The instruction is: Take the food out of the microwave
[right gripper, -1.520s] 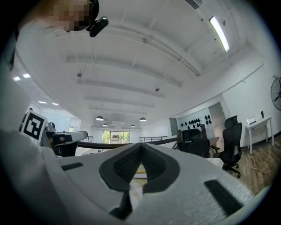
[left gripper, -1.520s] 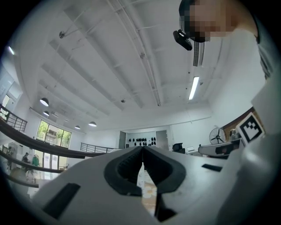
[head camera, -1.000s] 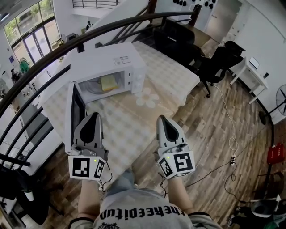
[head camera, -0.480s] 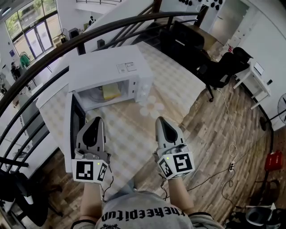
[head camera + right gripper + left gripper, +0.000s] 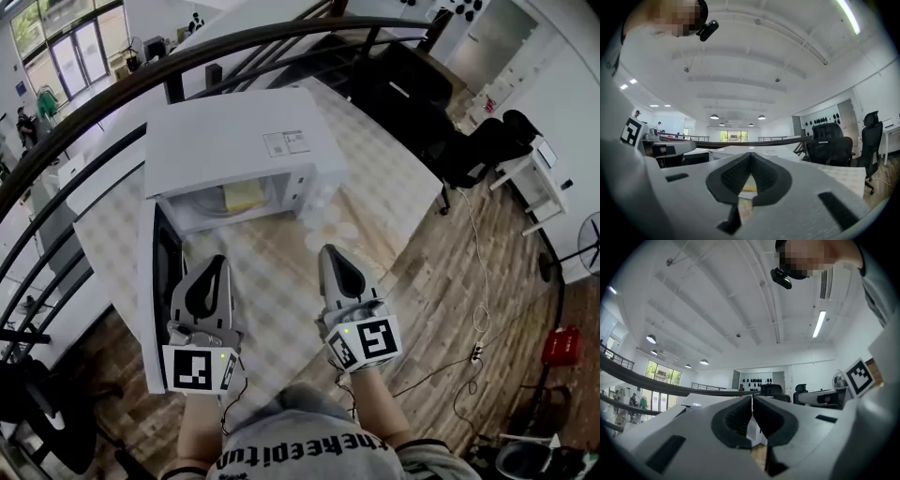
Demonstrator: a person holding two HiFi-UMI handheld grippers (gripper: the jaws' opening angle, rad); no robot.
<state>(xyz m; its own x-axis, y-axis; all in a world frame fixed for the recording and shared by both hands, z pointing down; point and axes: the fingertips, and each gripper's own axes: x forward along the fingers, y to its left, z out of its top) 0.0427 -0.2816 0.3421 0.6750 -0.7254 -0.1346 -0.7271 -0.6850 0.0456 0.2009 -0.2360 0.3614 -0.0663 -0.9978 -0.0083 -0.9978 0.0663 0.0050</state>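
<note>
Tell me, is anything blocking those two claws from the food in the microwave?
Nothing visible does. The microwave has its door swung open at the left. Only bare table lies between the food inside and the left gripper and right gripper, both shut.

There is one white microwave (image 5: 234, 141) with one door (image 5: 152, 281), and one worktop (image 5: 281, 281) under it. Inside are one yellow piece of food (image 5: 242, 194) and one round plate (image 5: 208, 204). Two grippers show, the left gripper (image 5: 221, 262) and the right gripper (image 5: 325, 251). There are two marker cubes, the left cube (image 5: 199, 368) and the right cube (image 5: 367, 341). One dark handrail (image 5: 112, 89) curves past. The floor carries two black office chairs, the nearer chair (image 5: 480, 150) and the farther chair (image 5: 521, 124), one white desk (image 5: 536, 178), one fan (image 5: 591, 246) and one red thing (image 5: 560, 345) too small to name.
</note>
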